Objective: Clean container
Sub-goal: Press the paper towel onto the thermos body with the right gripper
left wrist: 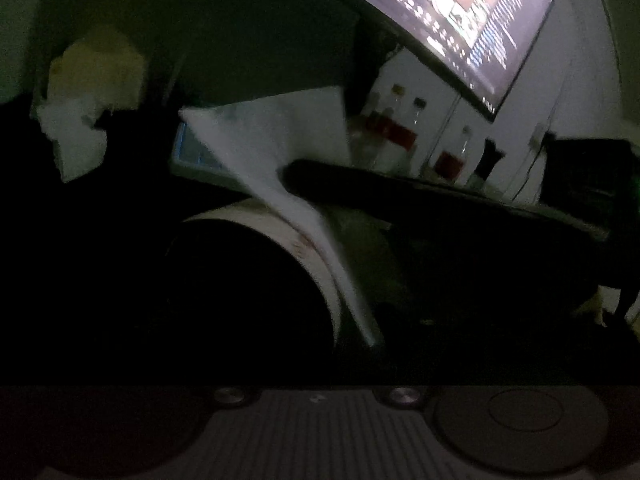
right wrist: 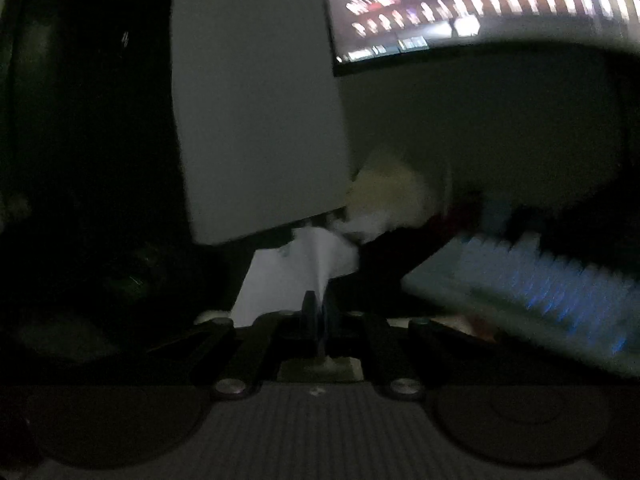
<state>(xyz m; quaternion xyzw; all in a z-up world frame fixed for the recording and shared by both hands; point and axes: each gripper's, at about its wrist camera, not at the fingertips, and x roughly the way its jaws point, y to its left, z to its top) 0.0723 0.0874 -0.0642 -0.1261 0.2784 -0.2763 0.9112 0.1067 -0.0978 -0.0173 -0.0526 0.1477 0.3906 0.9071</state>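
The scene is dark and blurred. In the left wrist view a round white-rimmed container with a dark inside lies on its side right in front of my left gripper, whose fingers are lost in the dark. A white tissue hangs over the container's rim, with reddish stains on the rim beside it. In the right wrist view my right gripper is shut on the same white tissue, which fans out ahead of the fingers.
A lit monitor hangs above the desk, also seen in the right wrist view. Several small bottles stand behind. A backlit keyboard lies to the right. A tissue box with crumpled tissue sits at left.
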